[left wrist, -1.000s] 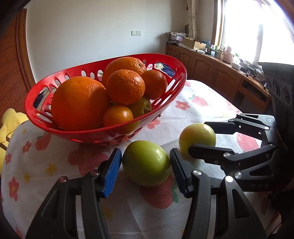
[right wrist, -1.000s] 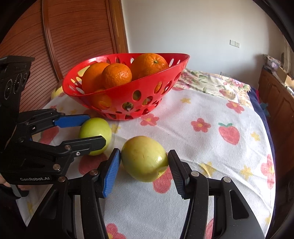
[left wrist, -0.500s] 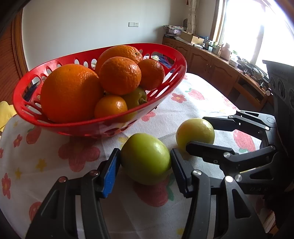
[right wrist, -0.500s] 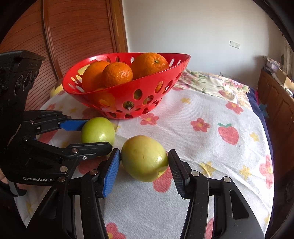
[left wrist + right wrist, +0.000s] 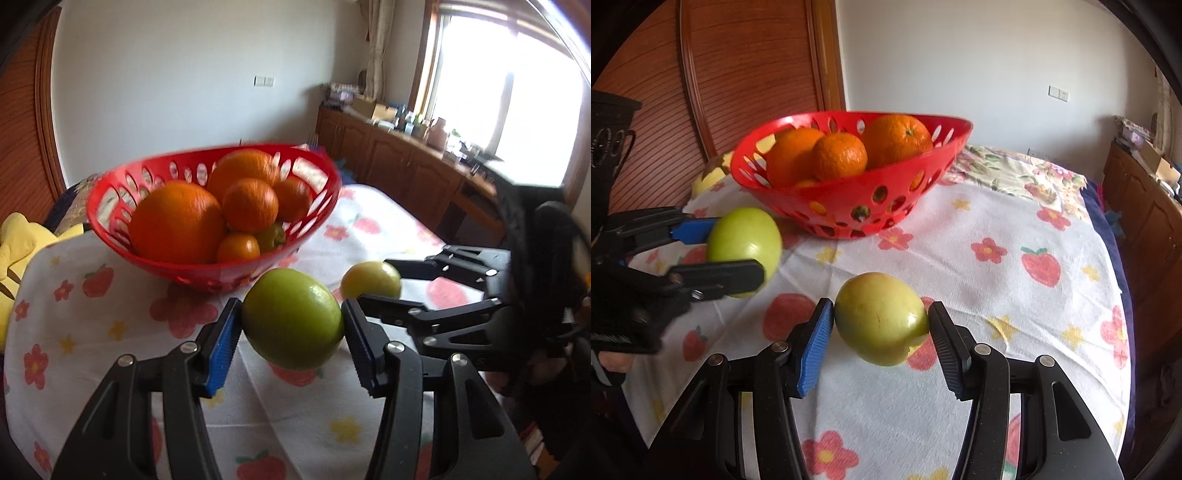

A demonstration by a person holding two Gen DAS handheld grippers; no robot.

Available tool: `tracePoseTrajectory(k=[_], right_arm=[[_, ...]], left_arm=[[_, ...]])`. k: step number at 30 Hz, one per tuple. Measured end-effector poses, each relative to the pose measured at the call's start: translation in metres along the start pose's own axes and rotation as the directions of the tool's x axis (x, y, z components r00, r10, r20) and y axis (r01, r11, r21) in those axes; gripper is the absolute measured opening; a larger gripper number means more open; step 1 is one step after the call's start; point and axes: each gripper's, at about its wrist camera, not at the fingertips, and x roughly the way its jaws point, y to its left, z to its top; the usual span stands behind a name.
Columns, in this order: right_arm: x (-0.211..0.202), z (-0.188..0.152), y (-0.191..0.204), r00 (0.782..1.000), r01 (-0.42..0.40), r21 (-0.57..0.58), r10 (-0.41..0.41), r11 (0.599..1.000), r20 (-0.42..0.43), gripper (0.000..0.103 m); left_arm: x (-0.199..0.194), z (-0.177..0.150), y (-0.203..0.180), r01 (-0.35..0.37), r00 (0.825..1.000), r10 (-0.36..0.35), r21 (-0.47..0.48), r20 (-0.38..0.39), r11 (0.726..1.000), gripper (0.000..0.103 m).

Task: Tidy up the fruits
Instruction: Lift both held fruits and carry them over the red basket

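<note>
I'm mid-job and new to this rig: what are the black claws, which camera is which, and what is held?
No robot arm here: a person holds two handheld grippers, each with a fisheye camera looking along its fingers. In the left wrist view, the left gripper is clamped on a green apple. In the right wrist view, the right gripper is clamped on a yellow-green apple. Each view also shows the other gripper from the side. A red basket of oranges stands on the floral tablecloth.
</note>
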Motion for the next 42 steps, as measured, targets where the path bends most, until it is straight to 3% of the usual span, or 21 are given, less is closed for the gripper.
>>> tracePoseTrajectory(k=[6, 14, 21, 33, 42], right_arm=[[-0.022, 0.017, 0.001, 0.999, 0.006, -0.005, -0.006, 1.0, 0.052, 0.054], [-0.036, 0.058, 0.001, 0.993, 0.009, -0.043, -0.004, 0.999, 0.12, 0.054], [-0.016, 0.106, -0.001, 0.99, -0.008, -0.094, 0.022, 0.996, 0.143, 0.054], [0.054, 0.178, -0.002, 0.994, -0.066, -0.119, 0.076, 0.991, 0.083, 0.054], [0.095, 0.198, -0.003, 0.998, -0.063, -0.137, 0.061, 0.989, -0.017, 0.054]], left_arm=[[-0.036, 0.02, 0.007, -0.027, 0.996, 0.024, 0.027, 0.091, 0.999, 0.054], [-0.034, 0.05, 0.033, -0.096, 0.988, 0.092, 0.026, 0.128, 0.995, 0.054], [-0.014, 0.067, 0.061, -0.145, 0.982, 0.142, 0.014, 0.127, 0.989, 0.054], [0.014, 0.085, 0.098, -0.176, 0.979, 0.175, -0.005, 0.107, 0.984, 0.054], [0.024, 0.089, 0.115, -0.184, 0.978, 0.185, -0.019, 0.095, 0.983, 0.054]])
